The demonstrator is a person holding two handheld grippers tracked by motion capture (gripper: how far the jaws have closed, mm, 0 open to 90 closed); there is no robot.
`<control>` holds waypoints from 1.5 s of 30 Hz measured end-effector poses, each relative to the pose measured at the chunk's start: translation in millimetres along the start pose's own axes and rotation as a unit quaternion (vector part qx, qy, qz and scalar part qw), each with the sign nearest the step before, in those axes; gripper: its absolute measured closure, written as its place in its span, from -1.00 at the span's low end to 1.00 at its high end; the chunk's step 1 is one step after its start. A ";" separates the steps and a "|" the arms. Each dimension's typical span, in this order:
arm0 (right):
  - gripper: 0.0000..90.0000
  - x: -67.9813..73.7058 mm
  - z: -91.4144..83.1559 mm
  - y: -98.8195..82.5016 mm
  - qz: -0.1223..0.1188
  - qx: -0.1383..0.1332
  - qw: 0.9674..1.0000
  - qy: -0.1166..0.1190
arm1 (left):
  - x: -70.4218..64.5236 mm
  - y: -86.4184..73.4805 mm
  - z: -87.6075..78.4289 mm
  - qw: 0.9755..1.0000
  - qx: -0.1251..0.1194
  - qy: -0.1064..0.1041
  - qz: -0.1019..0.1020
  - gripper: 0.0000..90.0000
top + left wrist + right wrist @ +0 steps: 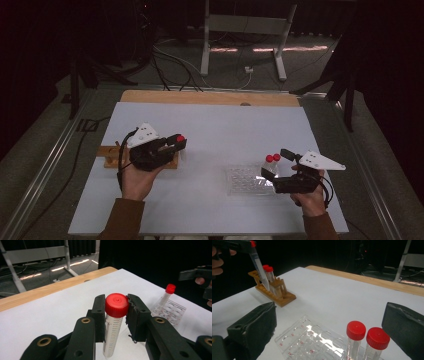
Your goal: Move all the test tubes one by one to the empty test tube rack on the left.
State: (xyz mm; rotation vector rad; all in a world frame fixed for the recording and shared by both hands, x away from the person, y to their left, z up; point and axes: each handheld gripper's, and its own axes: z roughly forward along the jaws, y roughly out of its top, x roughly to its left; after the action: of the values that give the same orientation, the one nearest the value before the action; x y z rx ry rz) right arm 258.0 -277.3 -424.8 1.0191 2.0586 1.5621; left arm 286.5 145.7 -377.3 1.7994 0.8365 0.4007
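**Capped tube carried between a wooden rack and a clear tray**

Nearest the person, the two forearms enter from the bottom edge of the high view. The left gripper (176,141) is held closed on a red-capped tube (113,322); in the left gripper view the pads are seen pressed against the cap from both sides, with the graduated body hanging free below them, above the white table (215,125). The tube is thus gripped by its cap alone, clear of the surface and just beside the wooden rack (273,291), in which two further capped tubes (268,273) are seen standing.

The right gripper (280,162) is held with its jaws standing wide and nothing between the pads. Just ahead of it, two red-capped tubes (364,341) are seen upright, side by side, in the clear tray (307,340), whose other wells appear vacant.

Beyond the white table a strip of bare wood is visible, and farther off a metal frame (240,30) and loose cables on the floor.

Risks judged from this position: because only the cap is clamped, the tube could swing or slip out if it is moved abruptly; if lowered at a tilt, its tip could catch on a well rim instead of entering; the two standing tubes could be knocked over by either gripper, as the light tray is not held down.
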 end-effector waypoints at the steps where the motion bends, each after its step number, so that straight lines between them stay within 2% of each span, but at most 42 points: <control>1: -1.00 -0.1 -0.1 -0.1 0.000 0.000 1.000 0.000 | 1.3 -0.2 -1.3 1.000 0.001 0.003 0.000 0.58; 30: -1.00 -1.8 -0.5 -1.8 0.005 0.000 1.000 -0.003 | 32.6 -6.6 -29.3 0.998 0.004 0.061 -0.011 0.58; 45: -1.00 -2.4 -1.6 -2.0 0.007 -0.004 1.000 -0.007 | 41.5 -6.7 -33.0 0.995 0.012 0.095 0.000 0.58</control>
State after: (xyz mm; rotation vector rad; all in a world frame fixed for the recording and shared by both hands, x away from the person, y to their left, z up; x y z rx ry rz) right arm 257.9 -280.4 -426.4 1.0419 2.0393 1.5644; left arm 292.5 198.8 -375.7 1.8030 0.9769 0.5692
